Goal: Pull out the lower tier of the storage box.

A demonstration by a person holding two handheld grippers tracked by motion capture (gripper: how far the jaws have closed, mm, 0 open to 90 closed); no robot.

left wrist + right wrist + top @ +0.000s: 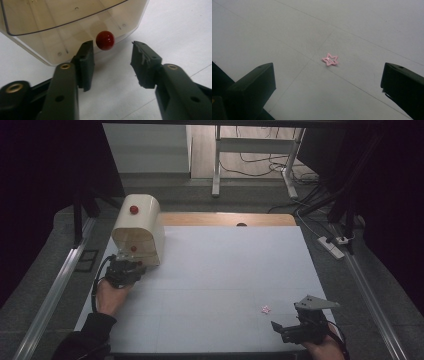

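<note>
A cream, round-topped box [137, 227] with a clear front flap stands at the back left of the white table mat [225, 270]. One red knob [134, 209] sits on its top and another red knob [133, 248] on the flap. My left gripper [125, 265] is right in front of that flap. In the left gripper view its jaws [112, 50] stand apart, and the flap's red knob [105, 40] lies just beyond the tips, untouched. A small pink star clip [265, 309] lies flat at the front right. My right gripper [287, 317] rests behind it, open wide, with the pink star [330, 59] ahead of its jaws [329, 82].
A wooden strip [225, 219] runs along the mat's far edge. Metal rails [55, 295] flank the table on both sides. A desk frame [250, 155] and cables are on the floor beyond, with a power strip [334, 245] at the right.
</note>
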